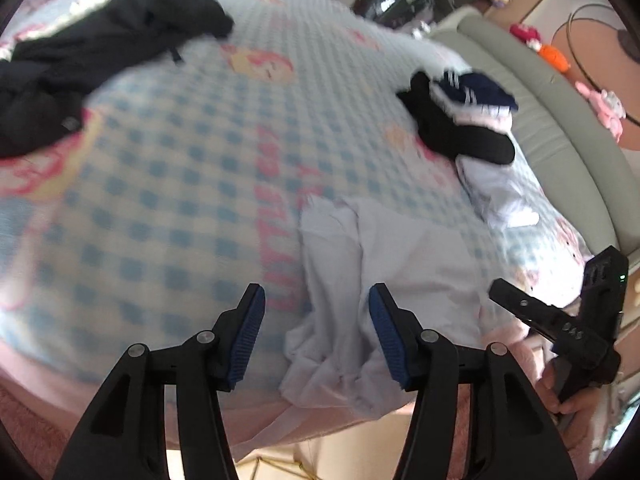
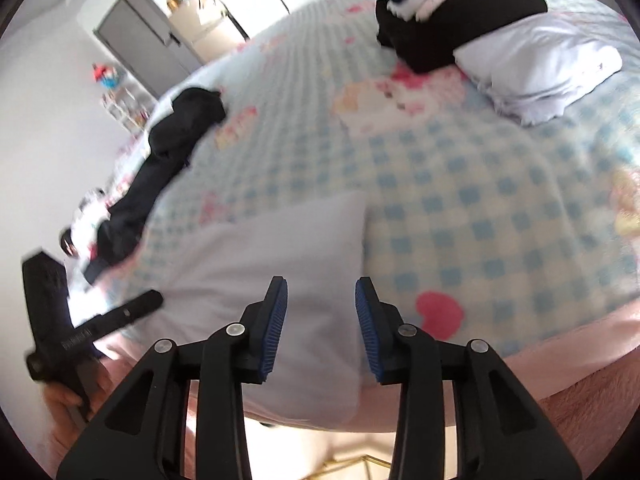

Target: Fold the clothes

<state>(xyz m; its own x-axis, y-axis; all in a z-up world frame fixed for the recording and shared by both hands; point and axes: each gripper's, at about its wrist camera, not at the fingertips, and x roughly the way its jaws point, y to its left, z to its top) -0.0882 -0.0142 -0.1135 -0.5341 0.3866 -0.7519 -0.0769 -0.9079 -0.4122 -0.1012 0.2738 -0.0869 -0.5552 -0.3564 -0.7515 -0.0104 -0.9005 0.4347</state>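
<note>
Jaws spread on both grippers, left gripper point(image 1: 316, 336) and right gripper point(image 2: 321, 330) poised above white garment point(image 1: 400, 248) on bed point(image 1: 160, 184)

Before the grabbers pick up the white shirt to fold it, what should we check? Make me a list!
1. Left gripper open, nothing between its fingers: ok.
2. Right gripper open, nothing held: ok.
3. White garment within reach at the near edge of the bed: ok.
4. White garment lying flat: not ok, it is bunched and wrinkled in the left wrist view.
5. Bare checkered blanket beside it to spread it on: ok.
6. Folded pile and black garment clear of the white one: ok.
</note>
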